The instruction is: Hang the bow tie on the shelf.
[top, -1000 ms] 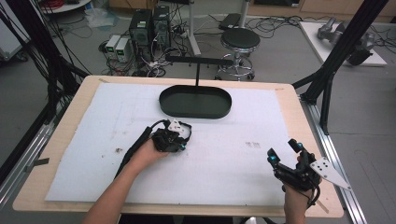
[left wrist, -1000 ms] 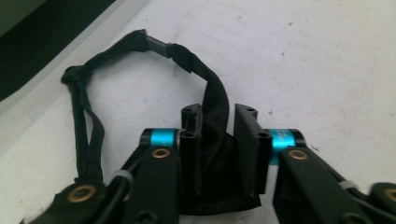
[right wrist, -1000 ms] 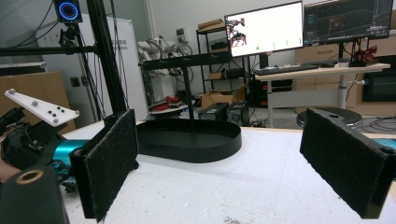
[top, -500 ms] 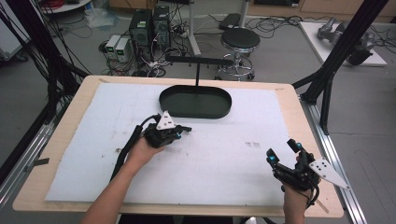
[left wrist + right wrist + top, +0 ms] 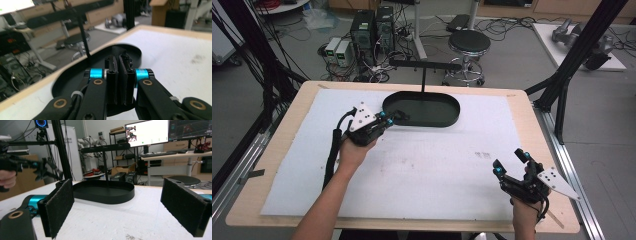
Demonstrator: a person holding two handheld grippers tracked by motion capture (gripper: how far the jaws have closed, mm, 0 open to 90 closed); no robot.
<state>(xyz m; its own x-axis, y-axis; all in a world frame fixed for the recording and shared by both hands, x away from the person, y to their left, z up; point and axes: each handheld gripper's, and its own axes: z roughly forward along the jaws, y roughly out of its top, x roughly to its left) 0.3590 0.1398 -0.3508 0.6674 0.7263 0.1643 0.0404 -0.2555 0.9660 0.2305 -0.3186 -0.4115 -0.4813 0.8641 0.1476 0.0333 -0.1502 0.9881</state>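
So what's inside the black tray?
The black tray looks empty apart from a thin post rising from it. The left gripper hides its near-left corner.

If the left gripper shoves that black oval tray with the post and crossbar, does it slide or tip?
The black oval tray looks rigid and sits flat on a wide base, so it would probably slide. Its tall post and crossbar put weight high, so a push up there might tip it. The left gripper, shut, is at the tray's low rim.
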